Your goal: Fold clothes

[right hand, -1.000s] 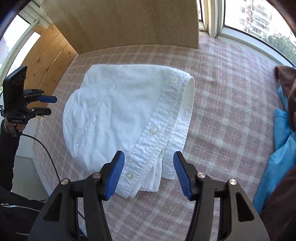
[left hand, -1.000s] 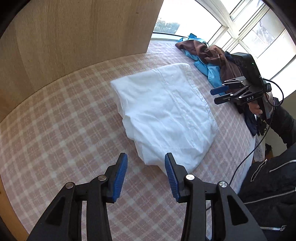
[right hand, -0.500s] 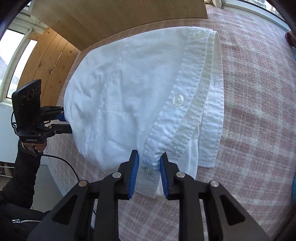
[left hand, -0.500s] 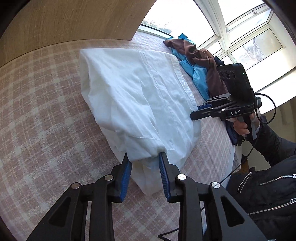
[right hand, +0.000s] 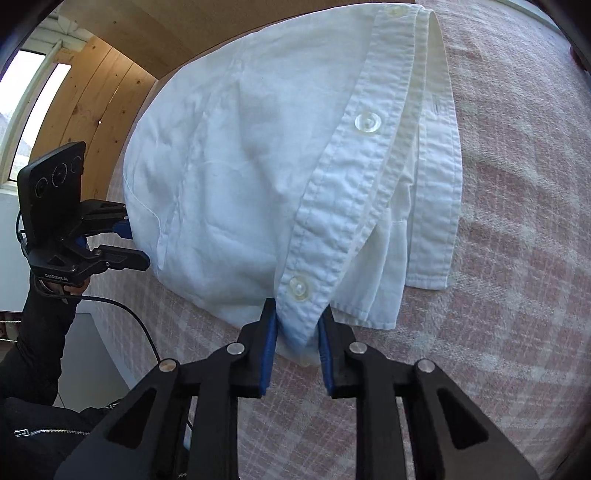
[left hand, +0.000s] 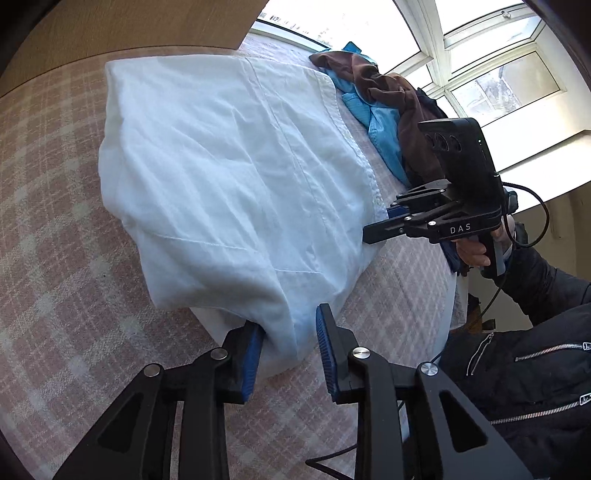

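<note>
A white button-up shirt (left hand: 229,177) (right hand: 240,166) lies folded on the pink checked cover (left hand: 55,258) (right hand: 517,221). My left gripper (left hand: 290,343) has its jaws closing on the shirt's near corner, and bunched cloth fills the gap between the blue pads. My right gripper (right hand: 295,334) is closing on the end of the button placket, just below a button (right hand: 299,286), and the pads pinch the fabric. Each gripper also shows in the other's view at the shirt's edge: the right gripper (left hand: 376,223) and the left gripper (right hand: 136,243).
A pile of brown and blue clothes (left hand: 384,110) lies beyond the shirt by the window. A wooden headboard (left hand: 110,26) (right hand: 92,92) borders the cover. A person's dark zipped jacket (left hand: 535,369) and a cable (right hand: 140,317) are at the cover's near edge.
Both grippers came down from open above the cover onto the shirt's near edge and narrowed around it, the left on a corner, the right on the placket end.
</note>
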### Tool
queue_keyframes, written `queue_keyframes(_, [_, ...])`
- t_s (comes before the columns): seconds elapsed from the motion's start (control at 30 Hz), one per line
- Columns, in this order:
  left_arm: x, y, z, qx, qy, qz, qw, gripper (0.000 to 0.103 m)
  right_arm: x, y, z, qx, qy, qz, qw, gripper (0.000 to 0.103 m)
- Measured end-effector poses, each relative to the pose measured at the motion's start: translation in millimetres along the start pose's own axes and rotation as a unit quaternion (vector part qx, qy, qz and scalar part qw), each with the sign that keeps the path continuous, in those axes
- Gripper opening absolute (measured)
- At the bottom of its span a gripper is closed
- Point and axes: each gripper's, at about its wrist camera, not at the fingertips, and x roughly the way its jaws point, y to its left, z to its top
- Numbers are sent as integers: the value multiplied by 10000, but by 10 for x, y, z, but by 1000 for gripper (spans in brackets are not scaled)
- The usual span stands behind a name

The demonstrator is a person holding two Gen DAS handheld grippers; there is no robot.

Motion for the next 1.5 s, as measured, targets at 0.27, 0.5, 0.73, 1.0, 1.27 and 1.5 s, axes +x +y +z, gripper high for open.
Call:
queue_keyframes(0.27, [196, -116, -119, -443, -97, -682, 9966, 10, -556, 86, 94, -390, -206, -281, 9986, 8])
queue_keyframes(0.5, [44, -211, -244, -45, 78, -624, 9980, 14, -351, -108, 86, -164, 345, -446, 9983, 19])
queue_keyframes(0.73, [-677, 115, 121, 97, -610, 334, 9975, 40, -1051, -80, 411, -282, -550, -438, 9971, 43])
queue_keyframes(1.0, [-426, -104, 693, 626, -485, 383, 9961, 35, -1031, -639, 609, 57, -618, -964, 9934, 10])
queue_keyframes(1.27, [291, -172, 635, 939, 419, 1504, 9833, 29, -906, -652, 92, 93, -422, -88, 9990, 43])
queue_keyframes(1.5, [182, -690, 441, 1130, 60, 1002, 9885, 33, -802, -555, -400, 302, -717, 606, 9951, 47])
